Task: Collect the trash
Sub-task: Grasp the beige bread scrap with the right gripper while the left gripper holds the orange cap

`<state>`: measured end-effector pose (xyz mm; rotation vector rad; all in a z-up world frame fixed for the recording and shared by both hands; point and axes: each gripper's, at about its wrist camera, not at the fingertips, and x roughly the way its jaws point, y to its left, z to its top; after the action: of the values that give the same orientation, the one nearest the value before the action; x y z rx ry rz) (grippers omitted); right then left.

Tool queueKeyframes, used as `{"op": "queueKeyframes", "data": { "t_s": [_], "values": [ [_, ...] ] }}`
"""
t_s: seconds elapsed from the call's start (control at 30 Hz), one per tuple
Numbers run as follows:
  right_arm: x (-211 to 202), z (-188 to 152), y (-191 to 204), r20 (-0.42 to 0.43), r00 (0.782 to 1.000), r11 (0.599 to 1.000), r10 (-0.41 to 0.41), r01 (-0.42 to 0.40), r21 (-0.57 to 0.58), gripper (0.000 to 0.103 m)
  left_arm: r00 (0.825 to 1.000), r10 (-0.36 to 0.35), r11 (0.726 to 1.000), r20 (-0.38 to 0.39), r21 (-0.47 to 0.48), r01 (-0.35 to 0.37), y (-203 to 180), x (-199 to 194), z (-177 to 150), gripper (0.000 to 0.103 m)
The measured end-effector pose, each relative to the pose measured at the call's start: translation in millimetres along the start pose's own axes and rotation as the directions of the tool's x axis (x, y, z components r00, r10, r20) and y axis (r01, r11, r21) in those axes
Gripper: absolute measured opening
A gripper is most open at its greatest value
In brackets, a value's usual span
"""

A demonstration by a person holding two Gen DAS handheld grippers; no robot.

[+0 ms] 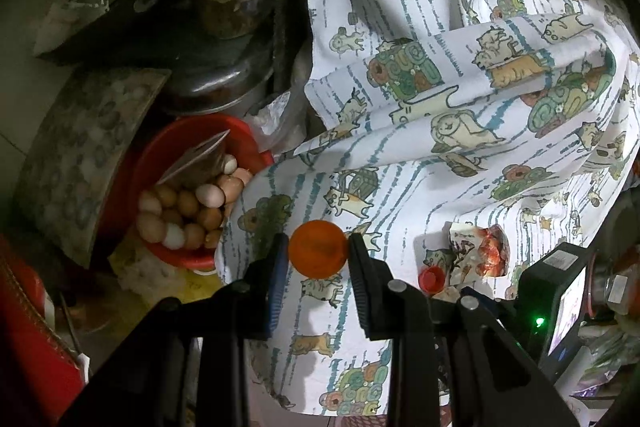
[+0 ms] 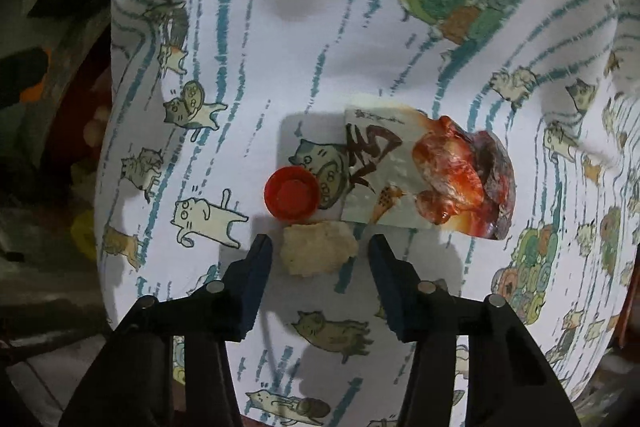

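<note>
A white cloth printed with cartoon cats (image 1: 440,155) (image 2: 312,27) covers the surface. My left gripper (image 1: 318,247) hangs above it, shut on a round orange bottle cap (image 1: 318,241) pinched between both pads. On the cloth lie a red bottle cap (image 2: 291,191) (image 1: 431,278) and a torn snack wrapper (image 2: 432,179) (image 1: 478,251) with red and orange print. Just below the red cap sits a small beige crumpled lump (image 2: 318,253). My right gripper (image 2: 320,247) points down over it, open, one finger on each side with a small gap to the lump.
Left of the cloth stands a red bowl (image 1: 208,125) holding several eggs (image 1: 188,207). Behind it are metal pots (image 1: 224,83) and a patterned grey lid (image 1: 80,155). A red object (image 1: 28,327) fills the lower left. A black device with a lit screen (image 1: 564,303) sits at the right.
</note>
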<state>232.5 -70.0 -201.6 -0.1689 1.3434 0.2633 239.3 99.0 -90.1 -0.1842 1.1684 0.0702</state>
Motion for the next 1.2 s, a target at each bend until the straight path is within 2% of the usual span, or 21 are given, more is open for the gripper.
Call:
{"op": "queueKeyframes", "data": {
  "t_s": [0.17,0.47,0.8,1.0,1.1,1.2],
  "values": [
    [-0.7,-0.9,3.3,-0.001,1.0,1.0,0.0,0.0,0.016,0.043,1.0,0.007,1.0,0.016,0.006,-0.007,-3.8,-3.2,-0.8,0.028],
    [-35.8,-13.8,-15.0,0.073,0.997,0.998,0.014,-0.018,0.063,0.043,0.999,0.007,1.0,0.039,0.027,-0.008,-13.2,-9.3,-7.2,0.028],
    [-63.8,-33.6,-36.7,0.138,0.99,0.996,-0.022,0.009,0.093,0.043,0.997,-0.004,0.999,0.075,0.044,0.001,-25.5,-17.7,-11.1,0.028],
    [-94.4,-29.1,-60.6,0.224,0.972,0.995,-0.074,0.055,0.088,0.043,0.992,-0.019,0.998,0.125,0.061,0.012,-35.3,-33.2,-16.2,0.028],
    [-119.3,-27.9,-73.9,0.272,0.96,0.994,-0.066,0.041,0.099,0.043,0.986,-0.038,0.997,0.165,0.078,0.026,-41.9,-50.6,-22.7,0.028],
    [-158.8,-37.1,-82.1,0.349,0.933,0.993,-0.088,0.055,0.102,0.043,0.977,-0.048,0.996,0.207,0.089,0.03,-49.7,-71.4,-28.8,0.028]
  ]
}}
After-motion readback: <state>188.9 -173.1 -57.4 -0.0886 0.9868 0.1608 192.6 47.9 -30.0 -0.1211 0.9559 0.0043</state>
